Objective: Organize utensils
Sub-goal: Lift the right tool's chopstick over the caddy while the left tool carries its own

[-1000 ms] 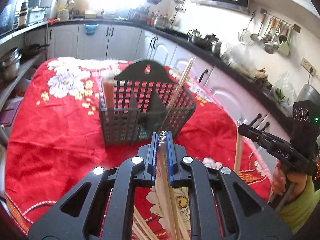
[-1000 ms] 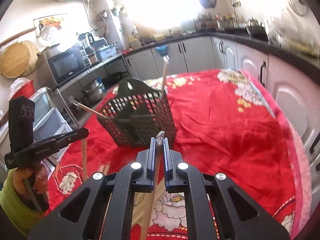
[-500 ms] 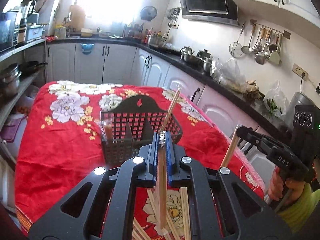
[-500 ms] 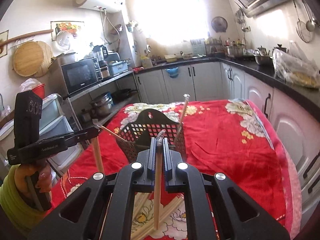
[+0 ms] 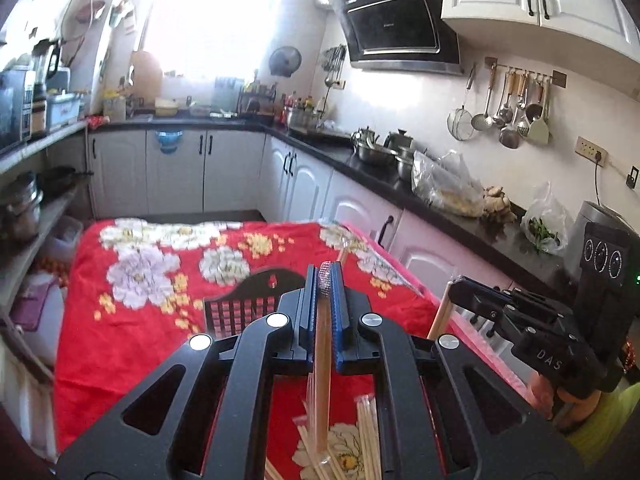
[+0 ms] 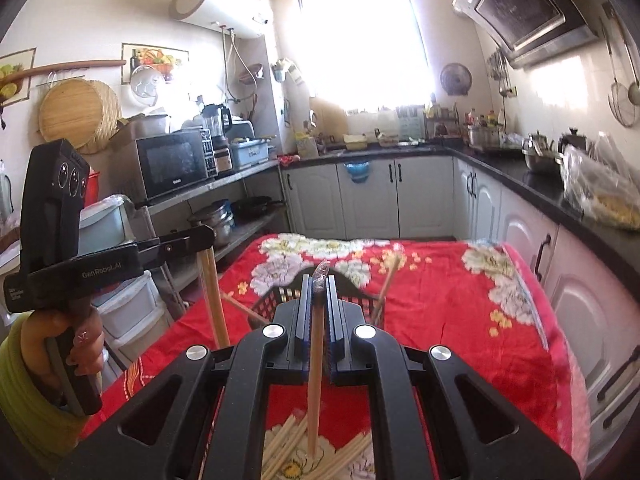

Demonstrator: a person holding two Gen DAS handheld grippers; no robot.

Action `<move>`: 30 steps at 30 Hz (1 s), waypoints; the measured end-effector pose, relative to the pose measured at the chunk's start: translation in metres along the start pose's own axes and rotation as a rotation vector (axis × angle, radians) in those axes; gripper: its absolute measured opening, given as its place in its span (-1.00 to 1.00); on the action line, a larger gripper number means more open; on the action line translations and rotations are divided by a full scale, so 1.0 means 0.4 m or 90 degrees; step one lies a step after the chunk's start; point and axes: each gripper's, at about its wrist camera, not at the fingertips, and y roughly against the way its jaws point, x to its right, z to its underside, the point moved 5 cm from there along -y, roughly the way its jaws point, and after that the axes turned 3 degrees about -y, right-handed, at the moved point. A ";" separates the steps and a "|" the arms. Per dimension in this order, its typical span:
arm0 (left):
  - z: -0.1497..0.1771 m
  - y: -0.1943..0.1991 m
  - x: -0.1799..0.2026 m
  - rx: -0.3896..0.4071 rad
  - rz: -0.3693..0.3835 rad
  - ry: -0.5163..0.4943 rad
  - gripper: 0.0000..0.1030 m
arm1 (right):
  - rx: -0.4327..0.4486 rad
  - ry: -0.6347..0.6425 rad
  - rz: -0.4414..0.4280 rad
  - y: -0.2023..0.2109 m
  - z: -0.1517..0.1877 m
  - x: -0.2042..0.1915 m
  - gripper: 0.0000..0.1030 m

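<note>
My left gripper [image 5: 325, 280] is shut on a wooden chopstick [image 5: 322, 380] that hangs down through the fingers. My right gripper [image 6: 318, 280] is shut on another wooden chopstick [image 6: 315, 380] in the same way. Both are held high above the table. The dark plastic utensil basket [image 5: 240, 308] stands on the red floral cloth beyond and below the fingers; it also shows in the right wrist view [image 6: 276, 300] with a chopstick [image 6: 387, 280] leaning in it. Loose chopsticks [image 5: 366, 436] lie on the cloth under both grippers. Each gripper appears in the other's view, the right [image 5: 520, 320] and the left [image 6: 120, 260].
The table with the red floral cloth [image 5: 140, 320] fills the middle of the kitchen. White cabinets and a dark counter [image 5: 440, 208] with pots run along the right. Shelves with pans [image 6: 224, 216] and a microwave [image 6: 172, 168] stand at the left.
Both grippers have risen well above the table with their chopsticks; the basket now looks smaller, lower and partly hidden behind the fingers.
</note>
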 end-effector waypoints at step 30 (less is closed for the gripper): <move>-0.232 -0.108 -0.035 0.086 -0.065 -0.006 -0.94 | 0.121 0.005 0.031 -0.077 -0.262 0.039 -0.88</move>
